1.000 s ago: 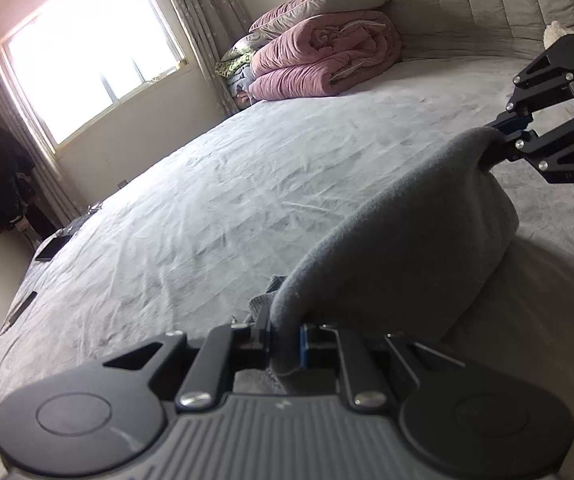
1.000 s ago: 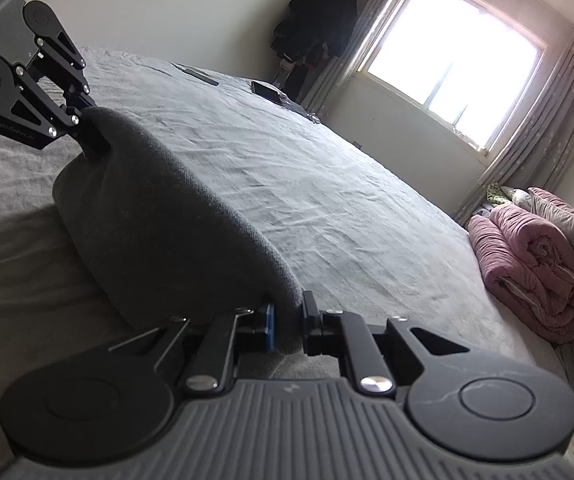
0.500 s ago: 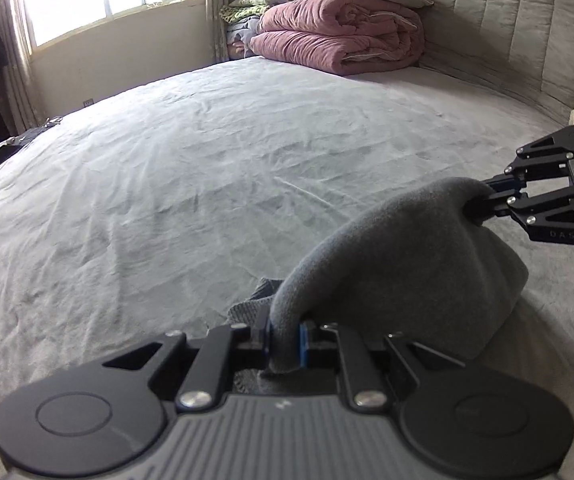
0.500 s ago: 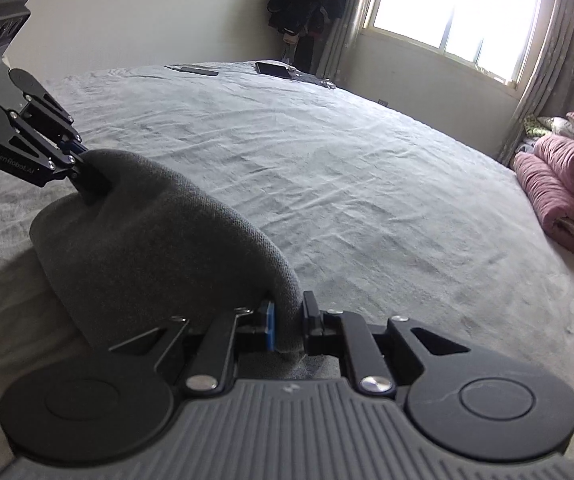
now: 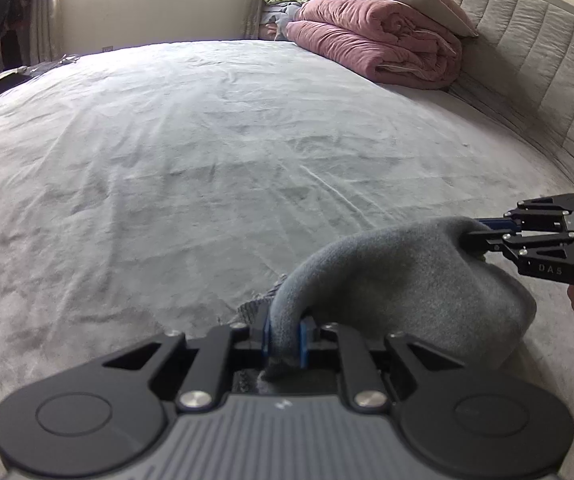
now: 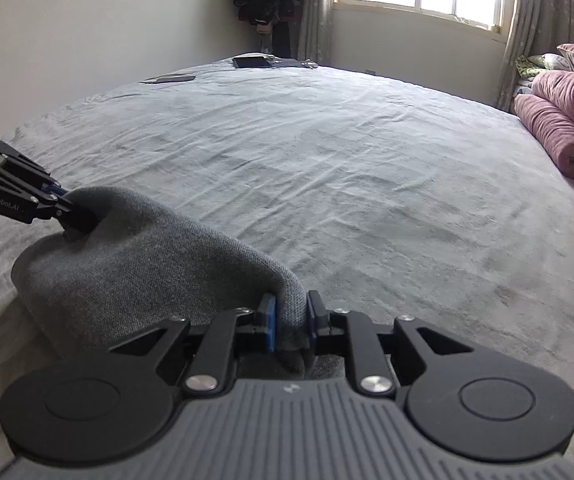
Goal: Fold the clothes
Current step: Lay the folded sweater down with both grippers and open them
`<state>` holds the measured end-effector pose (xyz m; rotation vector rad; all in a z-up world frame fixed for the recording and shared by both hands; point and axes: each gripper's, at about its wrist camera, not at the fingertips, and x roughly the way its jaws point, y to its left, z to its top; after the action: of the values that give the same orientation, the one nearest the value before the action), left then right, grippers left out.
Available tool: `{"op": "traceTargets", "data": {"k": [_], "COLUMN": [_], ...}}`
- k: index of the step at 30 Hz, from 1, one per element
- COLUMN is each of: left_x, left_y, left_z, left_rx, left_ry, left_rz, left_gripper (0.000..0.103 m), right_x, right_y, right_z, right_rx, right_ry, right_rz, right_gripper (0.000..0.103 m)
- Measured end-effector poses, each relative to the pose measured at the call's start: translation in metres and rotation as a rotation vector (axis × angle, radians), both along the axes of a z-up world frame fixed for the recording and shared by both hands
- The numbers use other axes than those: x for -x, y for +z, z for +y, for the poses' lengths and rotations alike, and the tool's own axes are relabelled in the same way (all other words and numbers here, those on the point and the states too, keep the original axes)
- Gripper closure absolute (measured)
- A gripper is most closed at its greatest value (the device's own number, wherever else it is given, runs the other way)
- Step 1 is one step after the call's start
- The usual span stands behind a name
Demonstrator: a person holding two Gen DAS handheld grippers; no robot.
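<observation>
- The dark grey knitted garment (image 5: 407,280) hangs low over the near part of the pale grey bedspread (image 5: 207,160), doubled over a raised edge.
- The left gripper (image 5: 285,338) is clamped on one end of that edge; the right gripper (image 6: 289,326) pinches the other.
- The edge's long axis runs left to right between them, so laying it down likely means carrying both ends together.
</observation>
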<state>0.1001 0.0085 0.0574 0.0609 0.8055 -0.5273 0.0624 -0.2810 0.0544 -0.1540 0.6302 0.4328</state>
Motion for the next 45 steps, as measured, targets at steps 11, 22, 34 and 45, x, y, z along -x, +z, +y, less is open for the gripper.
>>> {"op": "traceTargets", "data": {"k": [11, 22, 34, 45], "left_x": [-0.012, -0.016, -0.008, -0.013], "left_y": [-0.015, -0.023, -0.007, -0.021], "left_z": [0.021, 0.028, 0.033, 0.037], "left_rx": [0.229, 0.328, 0.335, 0.316], "left_ry": [0.056, 0.096, 0.174, 0.286], "left_rz": [0.115, 0.152, 0.099, 0.135], "left_gripper": [0.083, 0.090, 0.092, 0.087], "right_x": [-0.013, -0.023, -0.015, -0.021], "right_y": [-0.006, -0.020, -0.008, -0.022], "right_z": [-0.024, -0.058, -0.052, -0.043], "right_rx": [-0.235, -0.520, -0.508, -0.486], "right_ry": [-0.103, -0.167, -0.182, -0.263], "right_rz": [0.127, 0.276, 0.170, 0.170], "right_gripper": [0.079, 0.059, 0.087, 0.086]}}
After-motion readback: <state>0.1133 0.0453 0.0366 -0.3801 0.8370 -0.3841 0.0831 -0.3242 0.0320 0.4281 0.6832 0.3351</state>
